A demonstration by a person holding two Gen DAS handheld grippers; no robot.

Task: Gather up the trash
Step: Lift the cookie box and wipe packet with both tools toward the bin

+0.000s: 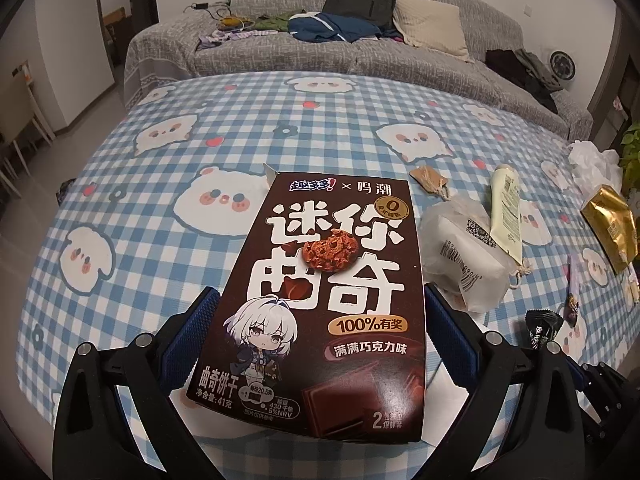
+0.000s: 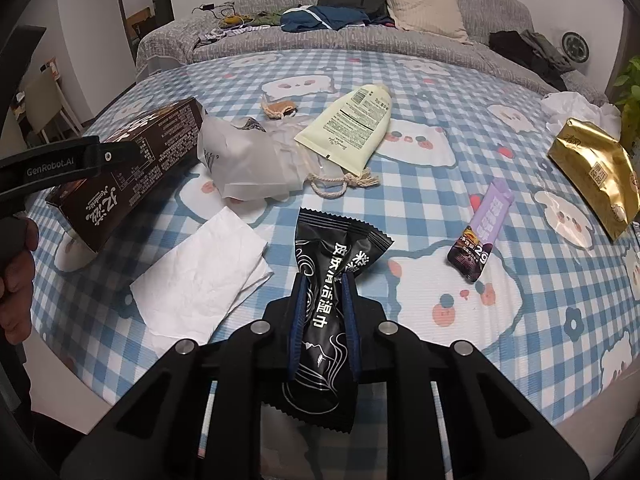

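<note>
While the left hand-held gripper [image 1: 316,320] grasps a brown cookie box [image 1: 320,300] across its width, the box is held tilted above the checked desk cloth [image 1: 160,208], its printed front facing the left wrist camera. In the right wrist view the same box [image 2: 132,168] hangs off to that gripper's left, raised clear of the cloth, with a person's fingers [image 2: 16,280] at the frame edge below it.

The right hand-held gripper [image 2: 324,320] is clenched on a black wet-wipe sachet [image 2: 328,300], its blue pads [image 2: 298,320] pressing the sachet's sides; the sachet's upper end juts out ahead of the fingertips.

Just left of the right gripper, a white paper napkin [image 2: 204,276] lies flat on the cloth. Ahead of it lie a crumpled translucent plastic bag [image 2: 244,164] and a pale yellow tube [image 2: 352,124] touching each other, with a rope-handled scrap [image 2: 344,182] at the tube's near end. To the right and ahead lies a purple snack wrapper [image 2: 480,236], and farther right a gold foil bag [image 2: 592,172] near crumpled white tissue [image 2: 576,108]. Beyond the desk stands a grey sofa [image 2: 360,44] strewn with clothes.
</note>
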